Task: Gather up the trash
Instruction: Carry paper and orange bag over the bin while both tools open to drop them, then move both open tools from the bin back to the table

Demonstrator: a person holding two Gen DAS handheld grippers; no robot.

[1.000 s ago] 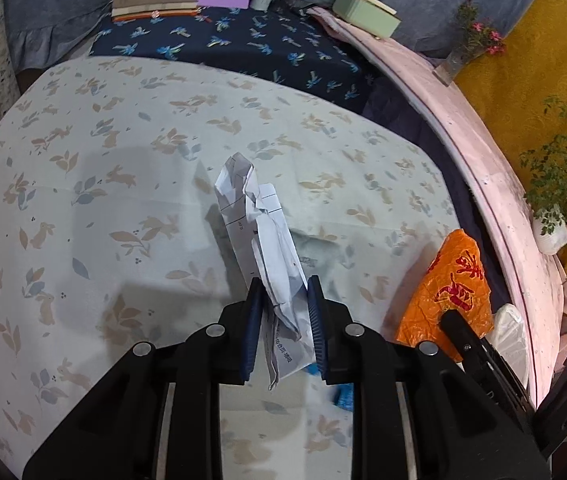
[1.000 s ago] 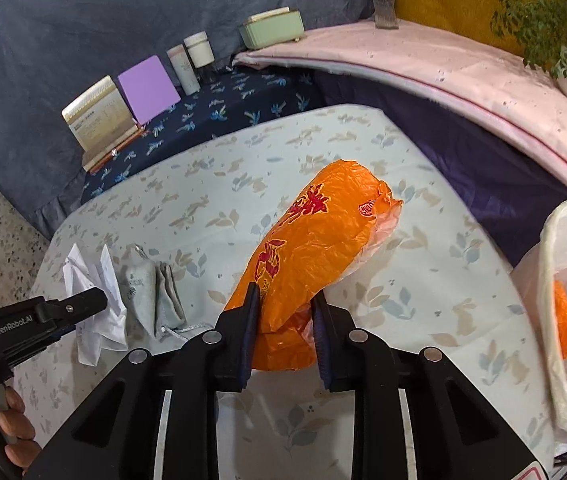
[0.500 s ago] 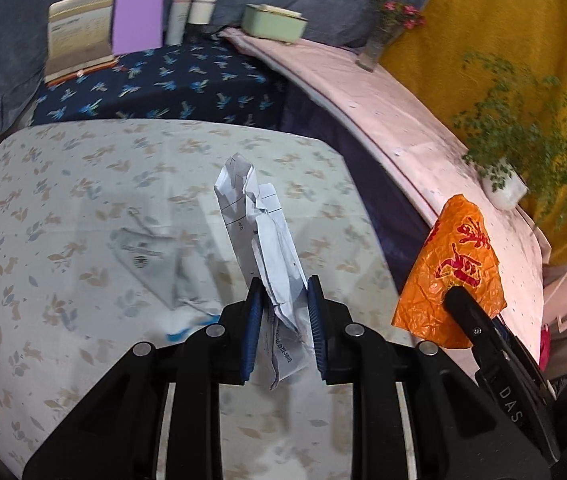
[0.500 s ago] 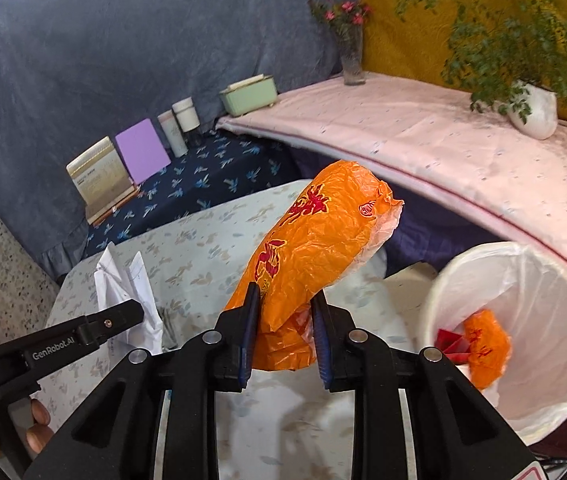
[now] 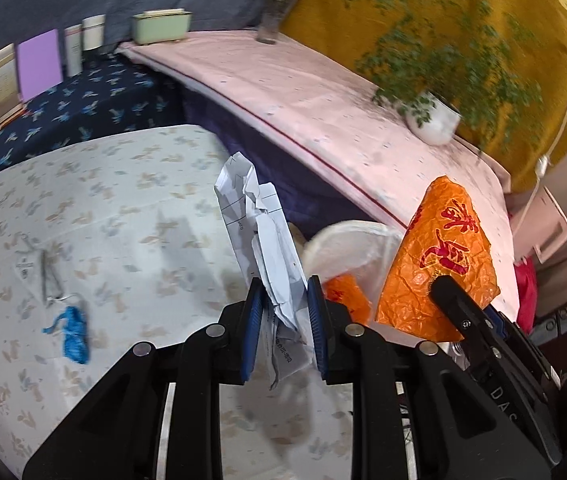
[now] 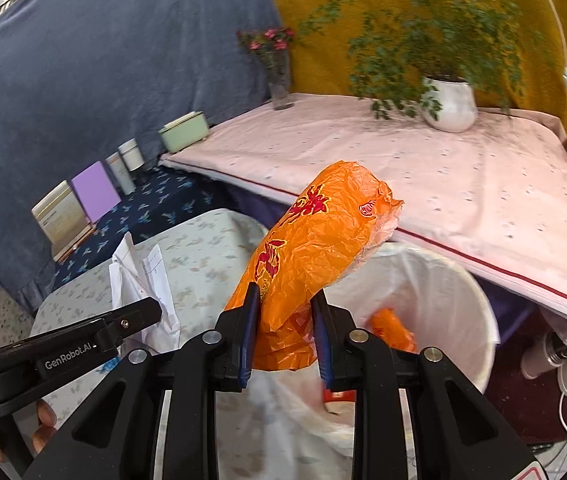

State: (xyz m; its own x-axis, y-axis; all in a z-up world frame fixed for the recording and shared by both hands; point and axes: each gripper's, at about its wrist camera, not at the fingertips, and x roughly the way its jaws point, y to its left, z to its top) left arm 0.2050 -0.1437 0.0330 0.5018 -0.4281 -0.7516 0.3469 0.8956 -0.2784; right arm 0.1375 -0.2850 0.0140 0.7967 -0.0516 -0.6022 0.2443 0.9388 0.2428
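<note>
The orange wrapper (image 6: 315,256) is clamped at its lower end between the blue pads of the right hand-held gripper (image 6: 285,330), so most of it sticks up and forward, free to drop once the jaws part. It hangs just over the near rim of the white lined bin (image 6: 471,292), which sits at about 3 o'clock from the wrapper and already holds another orange scrap (image 6: 393,330).

The crumpled white paper (image 5: 261,236) is pinched the same way by the left hand-held gripper (image 5: 283,326), carried upright with its tail dangling below the pads. That gripper is at 9 o'clock of the right one and short of the bin.

Left on the floral-clothed worktop (image 5: 131,200), at 9 o'clock from the paper, are a grey packet (image 5: 37,270) and a blue scrap (image 5: 73,332), probably for a later trip.
</note>
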